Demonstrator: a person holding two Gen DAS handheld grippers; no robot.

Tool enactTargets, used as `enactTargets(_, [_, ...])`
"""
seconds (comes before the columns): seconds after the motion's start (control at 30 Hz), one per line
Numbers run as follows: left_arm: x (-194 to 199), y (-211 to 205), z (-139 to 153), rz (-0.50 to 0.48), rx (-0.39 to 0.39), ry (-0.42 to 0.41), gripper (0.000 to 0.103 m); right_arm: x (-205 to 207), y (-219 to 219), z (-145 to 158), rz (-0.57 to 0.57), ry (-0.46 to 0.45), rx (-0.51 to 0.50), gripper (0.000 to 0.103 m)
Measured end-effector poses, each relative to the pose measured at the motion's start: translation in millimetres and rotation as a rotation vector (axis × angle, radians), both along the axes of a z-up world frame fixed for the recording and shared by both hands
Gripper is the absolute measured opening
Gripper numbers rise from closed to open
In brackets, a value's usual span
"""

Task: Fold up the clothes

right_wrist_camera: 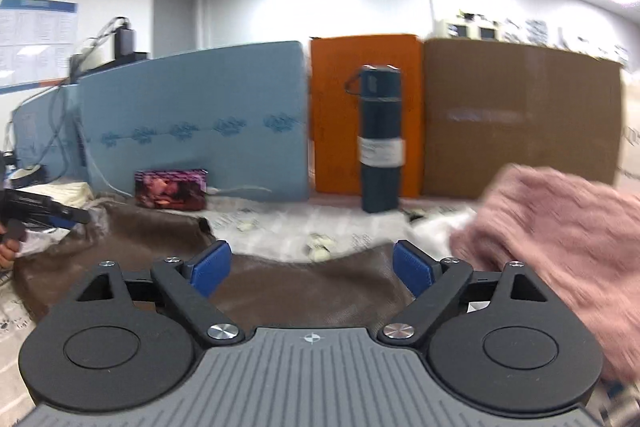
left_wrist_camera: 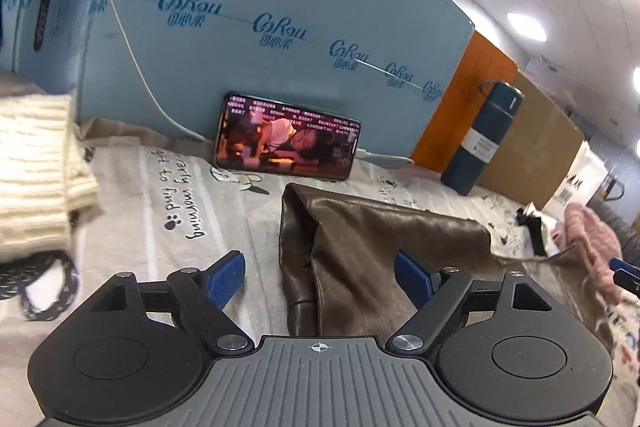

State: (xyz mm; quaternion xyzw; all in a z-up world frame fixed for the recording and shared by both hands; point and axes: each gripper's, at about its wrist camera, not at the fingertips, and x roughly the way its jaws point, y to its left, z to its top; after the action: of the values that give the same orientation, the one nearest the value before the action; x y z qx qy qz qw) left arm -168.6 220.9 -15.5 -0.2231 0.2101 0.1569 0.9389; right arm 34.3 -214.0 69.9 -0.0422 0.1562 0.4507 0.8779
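A brown leather-like garment [left_wrist_camera: 360, 251] lies partly folded on the printed sheet [left_wrist_camera: 168, 195], its folded end toward the phone. My left gripper [left_wrist_camera: 320, 277] hovers open just above its near part, blue pads wide apart, nothing held. In the right wrist view the same brown garment [right_wrist_camera: 300, 287] spreads under my right gripper [right_wrist_camera: 311, 269], which is also open and empty. The left gripper [right_wrist_camera: 60, 215] shows at the far left there, over the garment's other end. The right gripper's tip [left_wrist_camera: 624, 273] peeks in at the right edge of the left wrist view.
A cream knit sweater [left_wrist_camera: 32, 179] is stacked at the left, a pink knit [right_wrist_camera: 560, 247] at the right. A phone [left_wrist_camera: 286, 137] playing video leans on a blue panel [left_wrist_camera: 280, 7], cable attached. A dark blue flask [right_wrist_camera: 380, 139] stands before orange and cardboard boards.
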Motion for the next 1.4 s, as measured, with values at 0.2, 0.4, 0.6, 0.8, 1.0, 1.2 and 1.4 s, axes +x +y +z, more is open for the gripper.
enactTargets(0.2, [-18.7, -23.9, 9.2, -0.027, 0.043, 0.006, 0.086, 13.2, -8.1, -29.6, -0.248, 0.160, -0.157, 0.088])
enactTargets(0.4, [-39.0, -40.5, 7.0, -0.050, 0.019, -0.011, 0.093, -18.7, -35.4, -14.3, -0.391, 0.228, -0.003, 0.095])
enactTargets(0.6, [-40.0, -45.4, 3.9, -0.068, 0.005, -0.024, 0.094, -53.3, -75.0, -17.4, -0.322, 0.624, 0.278, 0.100])
enactTargets(0.8, [-40.0, -48.5, 1.7, -0.075, 0.000, -0.030, 0.094, -50.3, -64.9, -39.5, -0.325, 0.787, 0.366, 0.099])
enactTargets(1.0, [-35.5, -47.1, -3.8, -0.073, -0.010, -0.007, 0.094, -34.6, -33.1, -46.4, -0.355, 0.777, 0.415, 0.099])
enactTargets(1.2, [-30.3, -44.8, -10.4, -0.082, -0.020, 0.024, 0.094, -30.5, -4.6, -52.0, -0.463, 0.722, 0.496, 0.060])
enactTargets(1.4, [-28.4, -47.5, -12.0, -0.101, -0.004, 0.034, 0.094, -48.9, -8.9, -49.8, -0.432, 0.651, 0.525, 0.011])
